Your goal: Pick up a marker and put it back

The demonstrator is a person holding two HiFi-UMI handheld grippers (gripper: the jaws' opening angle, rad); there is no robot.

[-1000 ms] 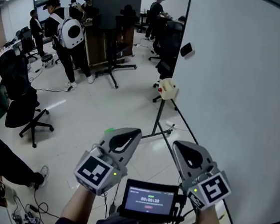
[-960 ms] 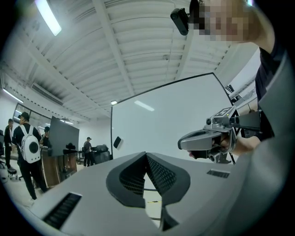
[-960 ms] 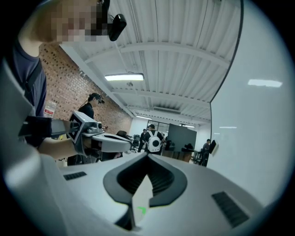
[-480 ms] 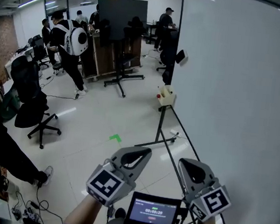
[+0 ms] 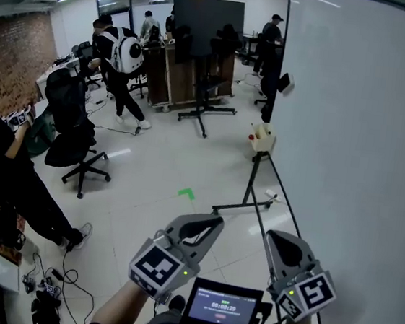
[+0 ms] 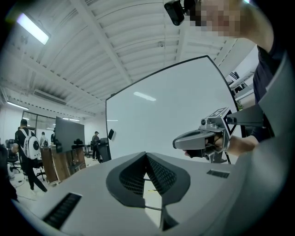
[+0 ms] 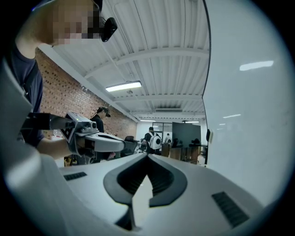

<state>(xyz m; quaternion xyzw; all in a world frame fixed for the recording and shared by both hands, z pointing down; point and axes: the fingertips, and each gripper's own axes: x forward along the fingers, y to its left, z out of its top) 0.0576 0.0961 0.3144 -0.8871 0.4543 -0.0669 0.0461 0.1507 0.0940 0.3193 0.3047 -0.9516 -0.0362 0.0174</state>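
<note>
My left gripper (image 5: 212,223) and right gripper (image 5: 276,240) are held side by side low in the head view, both pointing forward, a small screen (image 5: 222,307) between my wrists. Both are shut with nothing between the jaws. In the left gripper view the left gripper (image 6: 145,155) has its tips together, and the right gripper (image 6: 179,144) shows beside it before the whiteboard (image 6: 156,120). The right gripper (image 7: 147,157) is likewise closed, with the left gripper (image 7: 119,144) at its left. A cream box (image 5: 262,137) sits on the whiteboard's stand. I cannot make out a marker.
The large whiteboard (image 5: 355,160) fills the right side, with a dark eraser (image 5: 284,82) on its edge and stand legs (image 5: 245,202) on the floor. Office chairs (image 5: 70,142), several people, a dark board (image 5: 208,20) and floor cables (image 5: 50,285) lie left and behind.
The head view has swung so the room and whiteboard sit further right and lower. Both grippers now show lower in the picture, still shut and side by side.
</note>
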